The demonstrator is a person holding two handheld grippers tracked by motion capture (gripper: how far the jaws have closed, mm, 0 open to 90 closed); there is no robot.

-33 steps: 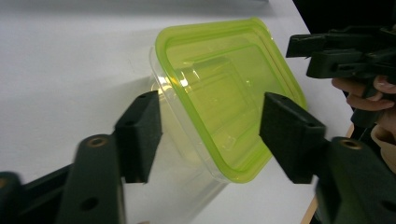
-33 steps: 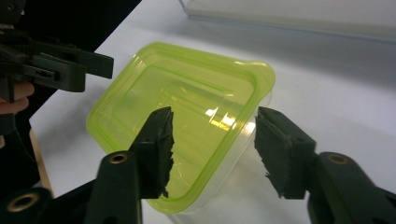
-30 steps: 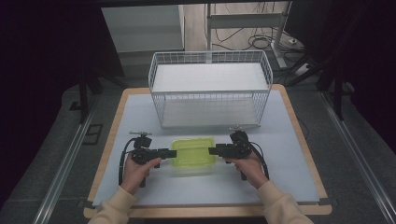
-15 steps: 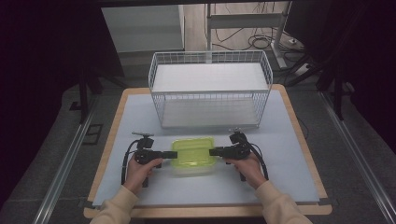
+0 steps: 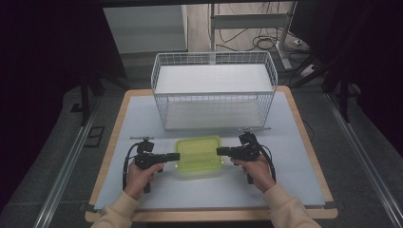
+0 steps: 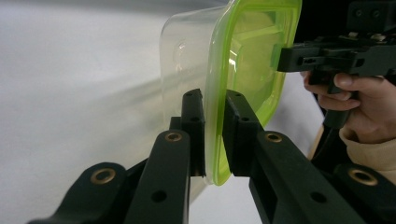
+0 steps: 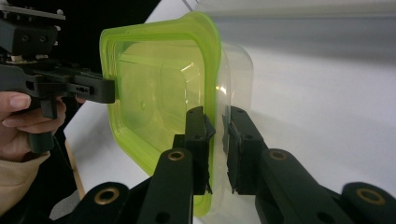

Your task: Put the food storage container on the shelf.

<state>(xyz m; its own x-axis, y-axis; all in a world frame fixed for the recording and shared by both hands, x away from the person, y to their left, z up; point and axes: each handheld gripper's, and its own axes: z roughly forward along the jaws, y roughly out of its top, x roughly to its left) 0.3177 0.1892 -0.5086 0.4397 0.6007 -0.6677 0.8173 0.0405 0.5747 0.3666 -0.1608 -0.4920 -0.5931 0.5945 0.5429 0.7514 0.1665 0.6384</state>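
Container (image 5: 199, 153), clear plastic with a lime-green lid (image 6: 254, 51), is seen at the lower centre of the high view, on the white table (image 5: 294, 142). At its left edge, the left gripper (image 5: 171, 156) is clamped on the lid's rim; in the left gripper view the jaws are narrowed onto that green edge. At its right edge, the right gripper (image 5: 222, 151) is likewise closed on the rim. A white wire basket (image 5: 214, 90) is placed behind, at the upper centre, apart from the container.
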